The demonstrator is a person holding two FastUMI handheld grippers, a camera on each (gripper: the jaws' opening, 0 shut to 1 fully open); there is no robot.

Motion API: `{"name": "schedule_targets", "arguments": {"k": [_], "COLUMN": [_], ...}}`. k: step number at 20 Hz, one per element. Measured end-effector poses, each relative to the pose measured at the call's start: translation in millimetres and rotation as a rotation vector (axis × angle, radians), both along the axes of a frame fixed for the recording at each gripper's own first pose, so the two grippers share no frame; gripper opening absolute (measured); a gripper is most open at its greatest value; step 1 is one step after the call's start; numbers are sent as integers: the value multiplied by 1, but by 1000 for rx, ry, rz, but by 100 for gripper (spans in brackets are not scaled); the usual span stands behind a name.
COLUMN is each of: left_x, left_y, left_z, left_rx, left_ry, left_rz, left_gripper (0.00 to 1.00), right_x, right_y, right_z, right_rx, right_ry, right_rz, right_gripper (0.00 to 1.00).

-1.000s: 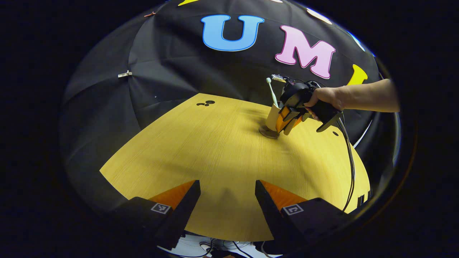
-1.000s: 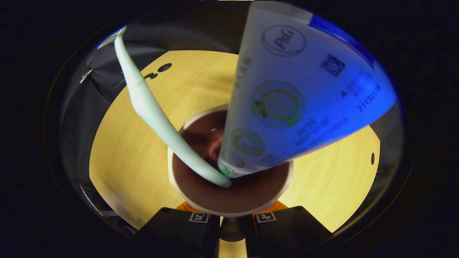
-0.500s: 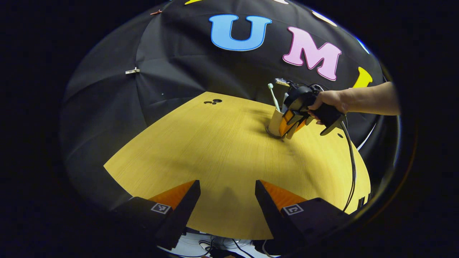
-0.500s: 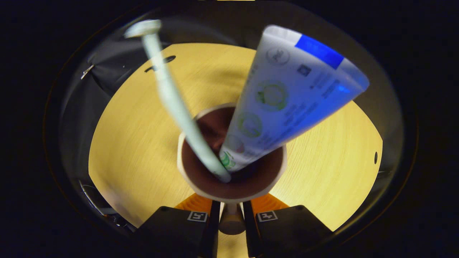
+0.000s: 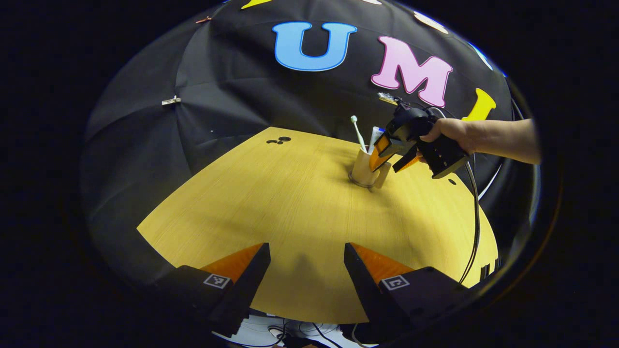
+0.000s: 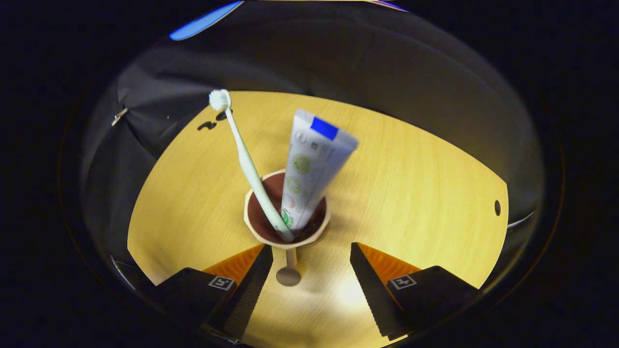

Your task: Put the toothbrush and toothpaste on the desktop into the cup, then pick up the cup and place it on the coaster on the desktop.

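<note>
- The yellow wooden desktop (image 5: 290, 212) stretches to the black cloth wall (image 5: 232, 92).
- The left gripper (image 5: 305, 270) hovers at the near edge, well away from the cup (image 5: 363, 169), jaws wide and empty.
- The cup stands on the coaster (image 5: 360, 182), holding the toothbrush (image 6: 244, 159) and toothpaste (image 6: 309, 164).
- The right gripper (image 6: 309, 270), held by a hand (image 5: 447, 135), sits just beside the cup, jaws spread apart, gripping nothing.

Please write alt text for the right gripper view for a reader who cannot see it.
A cup stands on a wooden table holding a toothbrush, leaning left with bristles up, and a toothpaste tube. The right hand-held gripper is open just in front of it, fingers on either side of the cup's handle without touching it.
</note>
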State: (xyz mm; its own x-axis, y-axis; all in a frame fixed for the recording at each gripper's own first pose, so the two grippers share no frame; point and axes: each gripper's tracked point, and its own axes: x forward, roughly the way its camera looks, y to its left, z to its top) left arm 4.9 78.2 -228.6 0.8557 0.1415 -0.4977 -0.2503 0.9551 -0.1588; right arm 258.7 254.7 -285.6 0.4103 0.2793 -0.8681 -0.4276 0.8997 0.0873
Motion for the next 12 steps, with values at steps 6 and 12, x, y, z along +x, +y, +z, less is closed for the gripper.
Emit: {"name": "schedule_targets", "arguments": {"k": [6, 12], "left_x": [22, 61], "left_y": [-25, -65], "left_z": [41, 115], "left_rx": [29, 55], "left_ry": [-71, -206], "left_rz": [-60, -143], "left_gripper": [97, 97], "right_x": [-11, -36], "right_y": [-54, -114], "right_z": [62, 144], "right_rx": [68, 148], "right_ry": [-176, -398], "right_rz": [-76, -152], "right_gripper": [99, 99]}}
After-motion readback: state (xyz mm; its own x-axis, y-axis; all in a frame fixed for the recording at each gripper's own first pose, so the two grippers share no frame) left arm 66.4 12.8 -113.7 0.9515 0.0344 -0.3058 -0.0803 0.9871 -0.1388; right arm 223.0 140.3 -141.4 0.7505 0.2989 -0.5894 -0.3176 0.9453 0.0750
